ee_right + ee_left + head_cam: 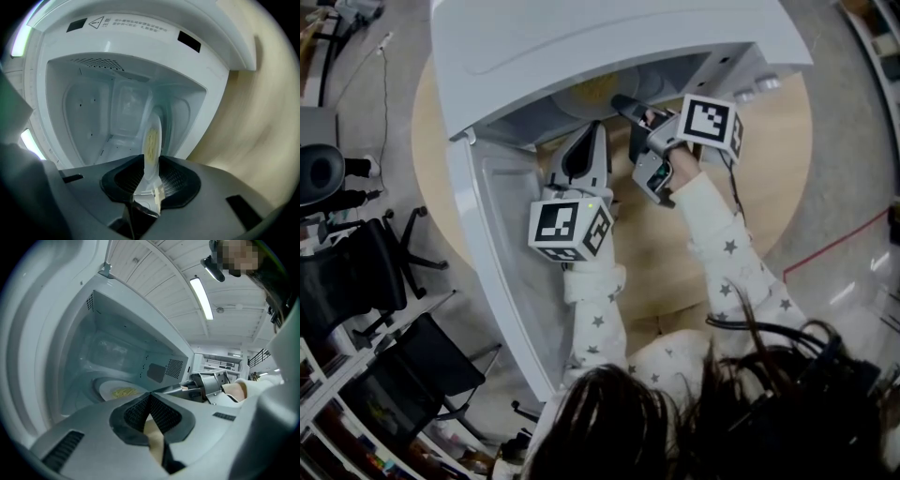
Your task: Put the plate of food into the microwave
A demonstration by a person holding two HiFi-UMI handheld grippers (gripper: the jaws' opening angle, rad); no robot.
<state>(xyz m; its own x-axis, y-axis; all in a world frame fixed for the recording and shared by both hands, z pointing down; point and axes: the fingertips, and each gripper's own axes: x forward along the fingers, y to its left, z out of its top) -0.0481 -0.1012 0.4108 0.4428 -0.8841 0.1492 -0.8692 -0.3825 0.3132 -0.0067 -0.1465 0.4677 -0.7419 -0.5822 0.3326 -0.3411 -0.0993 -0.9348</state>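
Observation:
A white plate (152,138) with yellow food sits inside the open white microwave (581,37). My right gripper (151,161) is shut on the plate's near rim, and the plate shows edge-on between its pads. In the head view the right gripper (625,105) reaches into the cavity, where the plate (589,94) shows as a yellow patch. My left gripper (596,131) hovers just outside the opening, left of the right one. Its jaws (150,395) meet at the tips with nothing between them. In the left gripper view the plate (119,391) lies on the cavity floor, with the right gripper (206,385) beside it.
The microwave door (502,244) hangs open towards me on the left, beside my left arm. The microwave stands on a round wooden table (675,253), its knobs (764,84) at the right. Black office chairs (356,272) stand on the floor to the left.

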